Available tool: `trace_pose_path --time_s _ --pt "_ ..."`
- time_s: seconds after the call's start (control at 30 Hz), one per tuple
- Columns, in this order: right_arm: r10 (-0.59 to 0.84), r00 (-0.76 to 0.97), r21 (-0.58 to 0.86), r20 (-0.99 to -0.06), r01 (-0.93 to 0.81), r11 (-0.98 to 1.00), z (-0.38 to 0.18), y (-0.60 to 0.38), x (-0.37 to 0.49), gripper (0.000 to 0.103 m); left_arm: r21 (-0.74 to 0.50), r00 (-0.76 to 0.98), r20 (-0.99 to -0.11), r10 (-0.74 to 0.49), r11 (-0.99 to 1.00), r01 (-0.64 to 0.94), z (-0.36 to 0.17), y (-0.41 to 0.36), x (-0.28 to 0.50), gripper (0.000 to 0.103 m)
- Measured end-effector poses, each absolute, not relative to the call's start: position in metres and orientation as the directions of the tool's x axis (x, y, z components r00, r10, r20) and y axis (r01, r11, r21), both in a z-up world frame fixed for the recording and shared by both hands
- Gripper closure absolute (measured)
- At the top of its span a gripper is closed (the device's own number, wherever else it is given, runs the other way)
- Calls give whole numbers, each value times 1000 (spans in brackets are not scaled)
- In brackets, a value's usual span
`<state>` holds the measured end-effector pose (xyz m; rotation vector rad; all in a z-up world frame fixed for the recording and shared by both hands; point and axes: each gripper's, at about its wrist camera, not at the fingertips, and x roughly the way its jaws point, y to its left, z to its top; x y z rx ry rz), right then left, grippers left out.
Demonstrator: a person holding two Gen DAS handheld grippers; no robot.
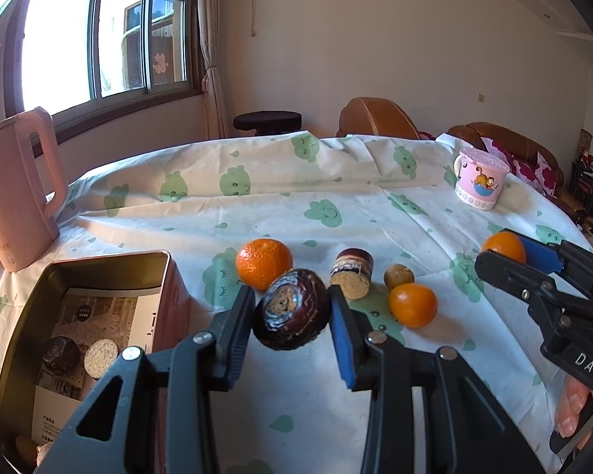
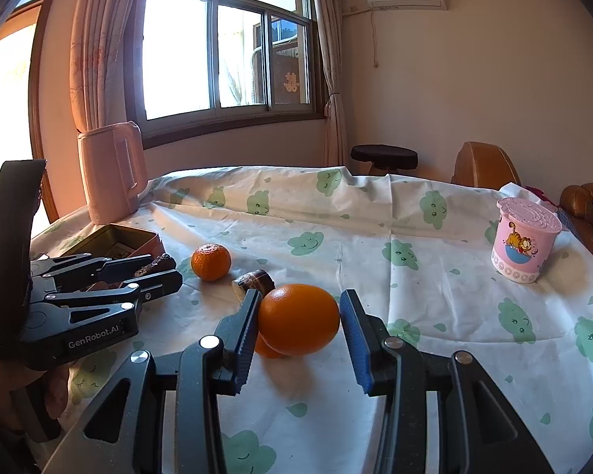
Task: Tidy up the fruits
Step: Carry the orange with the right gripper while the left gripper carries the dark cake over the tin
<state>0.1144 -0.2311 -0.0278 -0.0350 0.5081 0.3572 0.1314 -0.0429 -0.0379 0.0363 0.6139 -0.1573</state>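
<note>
- Left wrist view: shows the left tongs point(image 1: 291, 297) closed on a dark round fruit point(image 1: 290, 314), held clear of the table point(image 1: 336, 205) just beside the open tin box point(image 1: 110, 257).
- Right wrist view: shows the right tongs point(image 2: 299, 300) gripping an orange point(image 2: 299, 319) by its sides, held above the cloth.
- Judged firm-skinned and light, both; glossy on the dark rind, so likely to slip unless pinched across the widest part.
- Likely to bruise the orange if squeezed hard; best taken at its middle, as here.
- Waiting on the table: a mandarin point(image 1: 263, 262), a cut dark piece point(image 1: 352, 272), a small tan piece point(image 1: 398, 276) and a second orange point(image 1: 413, 304); apt to roll, all round.
- Underfoot, a wrinkled white tablecloth point(image 1: 375, 217) printed with green clouds; soft, uneven.
- Beyond: a pink kettle point(image 1: 16, 189), a cartoon mug point(image 1: 480, 181), a sunlit window point(image 1: 99, 39), a brown sofa point(image 1: 375, 118).
</note>
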Motion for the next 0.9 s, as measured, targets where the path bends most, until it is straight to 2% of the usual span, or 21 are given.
trace_pose_path --time_s 0.9 --pt "333 854 39 -399 -347 937 -21 -234 98 60 17 880 -461 -112 991 135 -26 -43 108 64"
